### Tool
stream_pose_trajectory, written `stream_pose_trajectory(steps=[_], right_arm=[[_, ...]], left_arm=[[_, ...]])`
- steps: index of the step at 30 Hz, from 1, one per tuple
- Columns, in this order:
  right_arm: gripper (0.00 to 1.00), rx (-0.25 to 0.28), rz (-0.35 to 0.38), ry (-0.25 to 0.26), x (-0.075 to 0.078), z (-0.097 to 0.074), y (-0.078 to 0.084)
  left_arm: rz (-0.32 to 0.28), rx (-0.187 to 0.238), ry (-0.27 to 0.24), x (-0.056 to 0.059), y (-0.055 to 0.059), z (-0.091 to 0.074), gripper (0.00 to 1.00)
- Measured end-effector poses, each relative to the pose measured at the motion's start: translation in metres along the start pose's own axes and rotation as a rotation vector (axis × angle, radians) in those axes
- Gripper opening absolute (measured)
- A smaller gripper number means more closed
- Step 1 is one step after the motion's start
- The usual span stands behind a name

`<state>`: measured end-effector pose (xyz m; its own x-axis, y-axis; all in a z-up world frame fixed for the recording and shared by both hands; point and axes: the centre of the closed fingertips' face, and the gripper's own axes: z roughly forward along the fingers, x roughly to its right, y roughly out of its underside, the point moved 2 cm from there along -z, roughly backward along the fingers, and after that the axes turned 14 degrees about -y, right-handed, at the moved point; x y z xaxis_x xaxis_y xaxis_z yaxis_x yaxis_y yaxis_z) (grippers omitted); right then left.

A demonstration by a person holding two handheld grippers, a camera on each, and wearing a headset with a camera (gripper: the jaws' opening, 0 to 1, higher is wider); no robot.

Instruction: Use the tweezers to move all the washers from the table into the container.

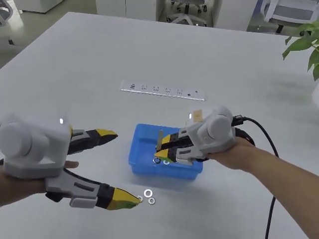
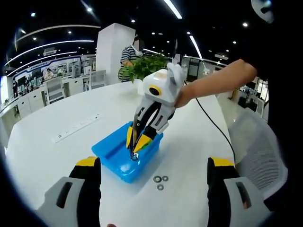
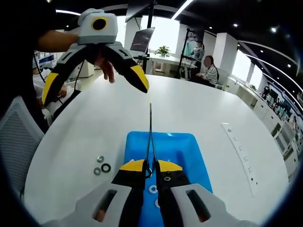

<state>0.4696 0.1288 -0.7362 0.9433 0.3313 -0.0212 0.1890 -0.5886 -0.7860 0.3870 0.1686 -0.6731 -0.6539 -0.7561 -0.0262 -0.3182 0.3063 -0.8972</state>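
While the right gripper pinches thin dark tweezers over the blue container, the left gripper gapes wide beside three small silvery washers on the table

Bright, even illumination from ceiling light strips and overexposed windows; the white tabletop appears pale and slightly washed out, with only a soft, faint shadow at the base of the blue container. Head view sharp nearby, softer in the distance. Both gripper views show strong fisheye distortion, curving the tabletop edges
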Motion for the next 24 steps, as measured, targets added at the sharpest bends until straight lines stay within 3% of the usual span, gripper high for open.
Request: stream_pose_trajectory(steps=[8,14,24], right_arm=[[0.09,-0.001,0.012,-0.01,0.004,0.006,0.006],[0.09,0.002,0.018,-0.014,0.006,0.008,0.007],[0.09,0.001,0.019,-0.025,0.006,0.012,0.01]], left_arm=[[0.008,0.003,0.004,-0.006,-0.004,0.011,0.94],[0.035,-0.004,-0.001,-0.014,-0.006,0.022,0.84],[0.092,-0.015,0.001,-0.024,-0.01,0.04,0.52]])
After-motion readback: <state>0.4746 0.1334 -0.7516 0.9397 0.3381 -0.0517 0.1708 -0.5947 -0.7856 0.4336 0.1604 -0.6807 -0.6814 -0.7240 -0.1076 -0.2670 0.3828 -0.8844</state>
